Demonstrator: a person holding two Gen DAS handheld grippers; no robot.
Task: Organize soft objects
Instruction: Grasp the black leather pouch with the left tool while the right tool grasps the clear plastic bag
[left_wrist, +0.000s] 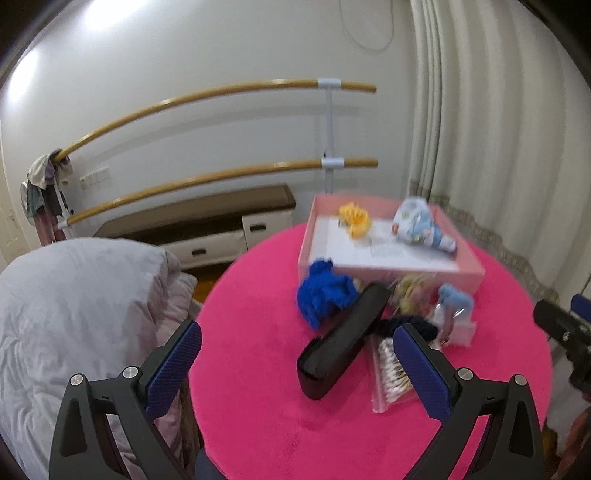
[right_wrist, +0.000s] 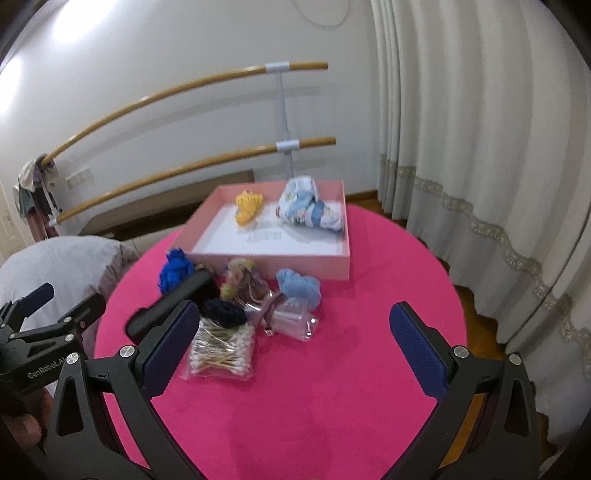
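Observation:
A pink tray (right_wrist: 273, 258) stands at the far side of a round pink table (right_wrist: 314, 387). In it lie a yellow soft piece (right_wrist: 248, 206) and a white-blue bundled cloth (right_wrist: 306, 208). In front of the tray lie a dark blue soft piece (right_wrist: 173, 271), a light blue one (right_wrist: 299, 288), a navy one (right_wrist: 223, 312) and a multicoloured one (right_wrist: 238, 280). My left gripper (left_wrist: 299, 365) is open and empty above the table's near left. My right gripper (right_wrist: 291, 350) is open and empty above the near middle. The tray also shows in the left wrist view (left_wrist: 391, 271).
A black case (left_wrist: 341, 345) lies by the dark blue piece. A bag of cotton swabs (right_wrist: 221, 350) and a small clear bag (right_wrist: 295, 323) lie among the soft pieces. A grey quilt (left_wrist: 74, 314) is at the left. Curtains (right_wrist: 480, 147) hang at the right.

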